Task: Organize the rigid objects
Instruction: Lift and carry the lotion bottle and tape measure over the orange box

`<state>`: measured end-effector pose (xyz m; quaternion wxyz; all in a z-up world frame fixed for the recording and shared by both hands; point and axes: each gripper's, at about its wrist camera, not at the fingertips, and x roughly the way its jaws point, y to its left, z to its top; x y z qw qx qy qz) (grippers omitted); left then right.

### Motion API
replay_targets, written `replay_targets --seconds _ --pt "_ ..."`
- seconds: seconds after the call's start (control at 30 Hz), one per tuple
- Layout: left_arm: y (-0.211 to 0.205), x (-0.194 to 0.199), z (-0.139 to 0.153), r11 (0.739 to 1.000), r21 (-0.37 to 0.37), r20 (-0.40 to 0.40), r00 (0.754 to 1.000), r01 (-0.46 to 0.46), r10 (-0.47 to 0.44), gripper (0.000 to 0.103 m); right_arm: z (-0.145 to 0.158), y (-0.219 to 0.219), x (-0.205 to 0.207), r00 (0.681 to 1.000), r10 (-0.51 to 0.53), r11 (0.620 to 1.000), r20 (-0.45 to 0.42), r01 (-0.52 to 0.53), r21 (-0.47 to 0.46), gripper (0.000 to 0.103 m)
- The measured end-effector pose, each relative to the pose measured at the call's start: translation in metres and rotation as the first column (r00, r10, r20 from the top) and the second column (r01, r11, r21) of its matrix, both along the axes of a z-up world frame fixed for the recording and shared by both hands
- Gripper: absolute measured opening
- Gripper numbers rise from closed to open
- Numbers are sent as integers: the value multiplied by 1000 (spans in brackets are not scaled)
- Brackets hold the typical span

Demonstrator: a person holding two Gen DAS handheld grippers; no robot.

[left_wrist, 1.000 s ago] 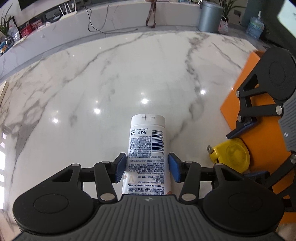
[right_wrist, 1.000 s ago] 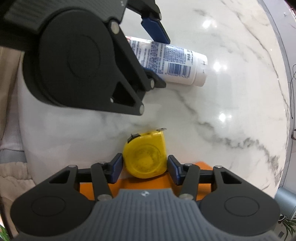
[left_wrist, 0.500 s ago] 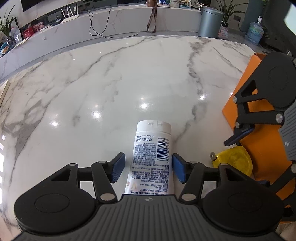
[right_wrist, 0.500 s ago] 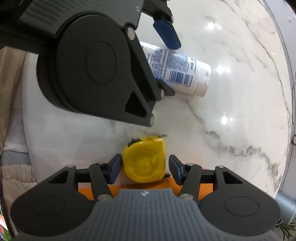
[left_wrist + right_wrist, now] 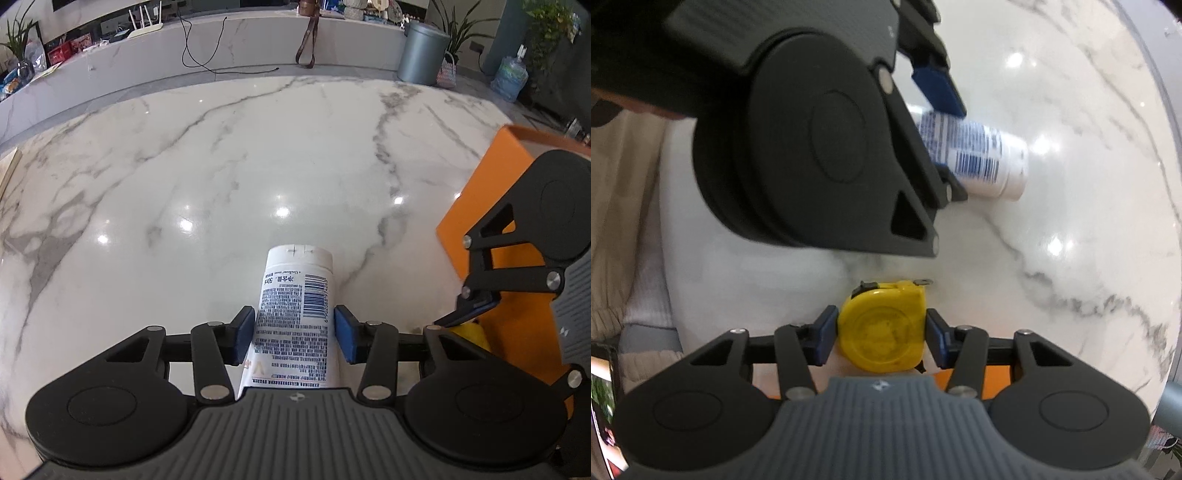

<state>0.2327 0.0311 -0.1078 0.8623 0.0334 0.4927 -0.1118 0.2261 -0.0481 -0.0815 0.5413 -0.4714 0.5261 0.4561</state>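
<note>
Left gripper [image 5: 294,338] fingers clamp a white printed cylindrical tube [image 5: 295,306]; right gripper [image 5: 879,338] fingers grasp a rounded yellow tape measure [image 5: 881,326] above the glossy marble desk [image 5: 221,166].

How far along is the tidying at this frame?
Nothing looks put away yet. In hand: the left gripper is closed on the white tube, and the right gripper is closed on the yellow tape measure, both over the marble table. Left: placing both, probably in the orange box.
</note>
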Motion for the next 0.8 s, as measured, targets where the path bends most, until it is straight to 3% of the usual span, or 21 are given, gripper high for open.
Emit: replay_targets --seconds 0.23,0.27,0.3,0.33,0.6,0.7,0.8 --pt "8 -21 26 994 -95 39 998 -55 59 51 44 -11 -17 997 -21 995 70 14 102 50" --pt "9 -24 28 993 -102 44 997 -62 67 44 49 -13 -20 996 -23 994 84 13 112 50" --pt "10 -28 31 992 -112 49 996 -62 68 27 55 -15 -23 995 -24 992 97 12 123 50" --pt "11 -31 35 989 -131 53 996 -64 72 3 61 -18 -26 994 -26 991 109 11 133 50" --pt "4 -45 45 994 -89 45 997 -63 68 4 91 -32 -45 980 -62 986 189 31 165 50" --pt "5 -47 46 993 -76 40 995 -90 93 13 96 -29 -42 971 -79 982 224 37 185 50" --pt "10 -50 45 985 -83 13 989 -149 150 33 98 -39 -29 962 -137 969 237 80 235 50"
